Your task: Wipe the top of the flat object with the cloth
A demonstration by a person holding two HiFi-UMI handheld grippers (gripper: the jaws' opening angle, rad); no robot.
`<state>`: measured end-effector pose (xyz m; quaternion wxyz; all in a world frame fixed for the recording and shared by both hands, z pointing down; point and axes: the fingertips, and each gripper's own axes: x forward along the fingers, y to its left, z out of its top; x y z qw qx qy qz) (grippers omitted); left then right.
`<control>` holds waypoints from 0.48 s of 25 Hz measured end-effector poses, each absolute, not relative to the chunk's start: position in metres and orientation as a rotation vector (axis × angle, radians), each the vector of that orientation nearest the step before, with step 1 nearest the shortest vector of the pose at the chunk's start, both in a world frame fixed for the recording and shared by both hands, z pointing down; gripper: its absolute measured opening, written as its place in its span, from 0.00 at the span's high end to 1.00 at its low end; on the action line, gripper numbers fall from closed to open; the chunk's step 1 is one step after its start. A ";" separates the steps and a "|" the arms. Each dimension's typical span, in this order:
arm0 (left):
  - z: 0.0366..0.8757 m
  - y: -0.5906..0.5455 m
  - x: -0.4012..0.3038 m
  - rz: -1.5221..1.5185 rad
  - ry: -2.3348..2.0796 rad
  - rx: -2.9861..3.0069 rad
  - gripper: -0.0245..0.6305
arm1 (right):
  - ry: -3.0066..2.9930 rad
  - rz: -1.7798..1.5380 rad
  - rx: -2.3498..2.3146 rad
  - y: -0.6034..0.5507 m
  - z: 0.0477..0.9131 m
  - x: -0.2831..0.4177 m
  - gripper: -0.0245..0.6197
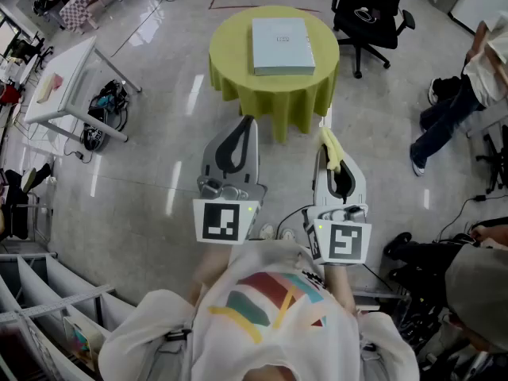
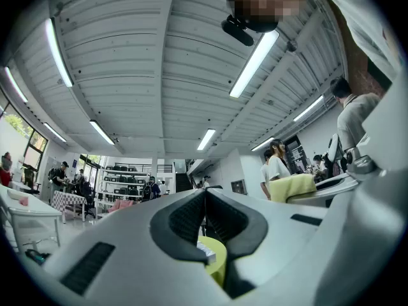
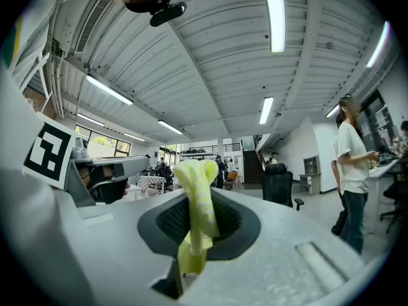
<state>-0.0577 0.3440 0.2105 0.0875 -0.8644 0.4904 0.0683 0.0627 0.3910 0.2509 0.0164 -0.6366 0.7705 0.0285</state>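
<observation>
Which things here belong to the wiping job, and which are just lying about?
For the job: yellow cloth, clamped in the right gripper; flat pale-blue box; round table under it.
Lying about: black office chair; white table.

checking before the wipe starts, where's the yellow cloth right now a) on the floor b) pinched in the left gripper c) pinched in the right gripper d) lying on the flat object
C: the yellow cloth is pinched between the jaws of the right gripper; the left gripper is shut on nothing, and the flat object lies bare.
</observation>
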 end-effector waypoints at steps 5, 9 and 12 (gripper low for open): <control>0.211 0.335 -0.067 0.209 1.459 -2.578 0.94 | 2.403 0.094 -1.996 0.383 0.254 0.053 0.92; 0.211 0.332 -0.076 0.221 1.444 -2.588 0.94 | 2.406 0.095 -2.019 0.379 0.257 0.044 0.92; 0.212 0.331 -0.086 0.221 1.443 -2.591 0.94 | 2.392 0.079 -2.044 0.375 0.258 0.037 0.92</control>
